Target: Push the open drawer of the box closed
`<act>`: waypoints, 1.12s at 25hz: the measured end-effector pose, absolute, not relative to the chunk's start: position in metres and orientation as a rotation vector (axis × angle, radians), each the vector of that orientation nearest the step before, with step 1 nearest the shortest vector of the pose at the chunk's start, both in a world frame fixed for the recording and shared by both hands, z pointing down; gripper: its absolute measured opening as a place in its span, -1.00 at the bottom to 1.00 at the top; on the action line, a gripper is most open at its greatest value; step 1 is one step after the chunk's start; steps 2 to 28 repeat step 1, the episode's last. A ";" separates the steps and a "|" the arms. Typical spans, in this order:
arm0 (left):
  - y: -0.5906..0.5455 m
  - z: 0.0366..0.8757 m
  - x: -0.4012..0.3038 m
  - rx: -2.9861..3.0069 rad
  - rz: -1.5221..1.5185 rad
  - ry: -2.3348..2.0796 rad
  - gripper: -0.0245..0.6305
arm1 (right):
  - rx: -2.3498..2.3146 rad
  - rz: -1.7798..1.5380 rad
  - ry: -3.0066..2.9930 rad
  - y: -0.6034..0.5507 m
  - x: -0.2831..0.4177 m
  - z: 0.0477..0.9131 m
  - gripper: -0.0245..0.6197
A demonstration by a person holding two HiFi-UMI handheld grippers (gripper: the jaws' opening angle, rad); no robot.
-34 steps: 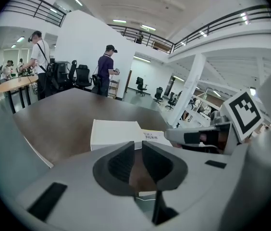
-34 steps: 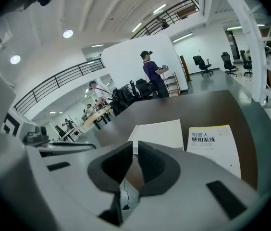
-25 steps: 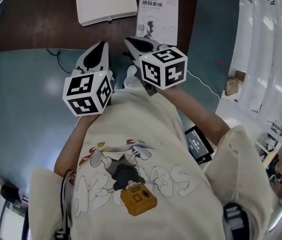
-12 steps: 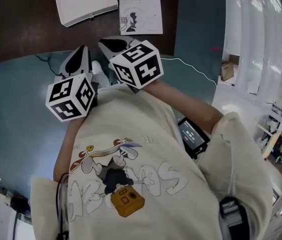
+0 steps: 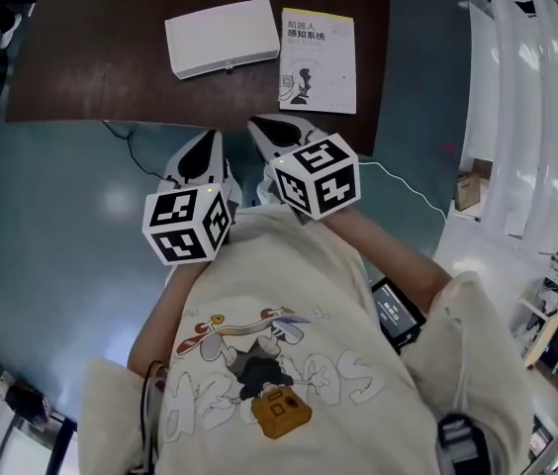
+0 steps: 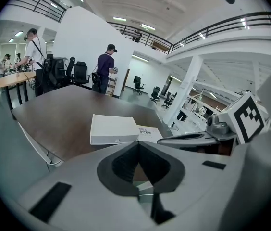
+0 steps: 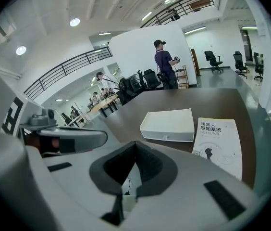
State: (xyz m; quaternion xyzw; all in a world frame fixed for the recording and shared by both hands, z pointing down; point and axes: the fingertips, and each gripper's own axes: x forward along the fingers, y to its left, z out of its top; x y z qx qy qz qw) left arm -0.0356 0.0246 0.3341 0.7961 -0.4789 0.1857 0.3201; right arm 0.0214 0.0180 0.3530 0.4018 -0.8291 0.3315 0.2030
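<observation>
Box [image 5: 223,36]: white and flat on the dark table [image 5: 81,77], front face with its small tab turned toward the person; front looks flush, no drawer seen standing out.
Booklet [image 5: 318,59]: just beside the box, on its right.
Left gripper [image 5: 205,139]: well short of the box, just off the table edge nearest the person, aimed toward the box; jaws pressed tip to tip, nothing between them.
Right gripper [image 5: 264,125]: close beside the left one, more toward the booklet side of the box; jaws likewise together, empty.
Change over the last second: both grippers a little further back from the box, tips now at or short of the table edge instead of over it; jaws closed throughout; box and booklet unmoved.
Meaning for the task: no contact with the box; drawer apparently already in, as the task wants, though a slight gap would be too small to tell from here.
</observation>
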 end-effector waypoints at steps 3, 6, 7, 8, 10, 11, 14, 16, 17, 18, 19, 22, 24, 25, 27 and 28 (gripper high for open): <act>0.025 0.335 -0.039 2.085 0.488 -1.259 -0.91 | 1.125 0.928 -2.313 0.017 0.020 0.353 -0.90; 0.025 0.335 -0.039 2.085 0.488 -1.259 -0.91 | 1.125 0.928 -2.313 0.017 0.020 0.353 -0.90; 0.025 0.335 -0.039 2.085 0.488 -1.259 -0.91 | 1.125 0.928 -2.313 0.017 0.020 0.353 -0.90; 0.025 0.335 -0.039 2.085 0.488 -1.259 -0.91 | 1.125 0.928 -2.313 0.017 0.020 0.353 -0.90; 0.025 0.335 -0.039 2.085 0.488 -1.259 -0.91 | 1.125 0.928 -2.313 0.017 0.020 0.353 -0.90; 0.025 0.335 -0.039 2.085 0.488 -1.259 -0.91 | 1.125 0.928 -2.313 0.017 0.020 0.353 -0.90; 0.025 0.335 -0.039 2.085 0.488 -1.259 -0.91 | 1.125 0.928 -2.313 0.017 0.020 0.353 -0.90; 0.025 0.335 -0.039 2.085 0.488 -1.259 -0.91 | 1.125 0.928 -2.313 0.017 0.020 0.353 -0.90; 0.025 0.335 -0.039 2.085 0.488 -1.259 -0.91 | 1.125 0.928 -2.313 0.017 0.020 0.353 -0.90; 0.025 0.335 -0.039 2.085 0.488 -1.259 -0.91 | 1.125 0.928 -2.313 0.017 0.020 0.353 -0.90; 0.025 0.335 -0.039 2.085 0.488 -1.259 -0.91 | 1.125 0.928 -2.313 0.017 0.020 0.353 -0.90; 0.025 0.335 -0.039 2.085 0.488 -1.259 -0.91 | 1.125 0.928 -2.313 0.017 0.020 0.353 -0.90; 0.025 0.335 -0.039 2.085 0.488 -1.259 -0.91 | 1.125 0.928 -2.313 0.017 0.020 0.353 -0.90; 0.025 0.335 -0.039 2.085 0.488 -1.259 -0.91 | 1.125 0.928 -2.313 0.017 0.020 0.353 -0.90; 0.025 0.335 -0.039 2.085 0.488 -1.259 -0.91 | 1.125 0.928 -2.313 0.017 0.020 0.353 -0.90; 0.025 0.335 -0.039 2.085 0.488 -1.259 -0.91 | 1.125 0.928 -2.313 0.017 0.020 0.353 -0.90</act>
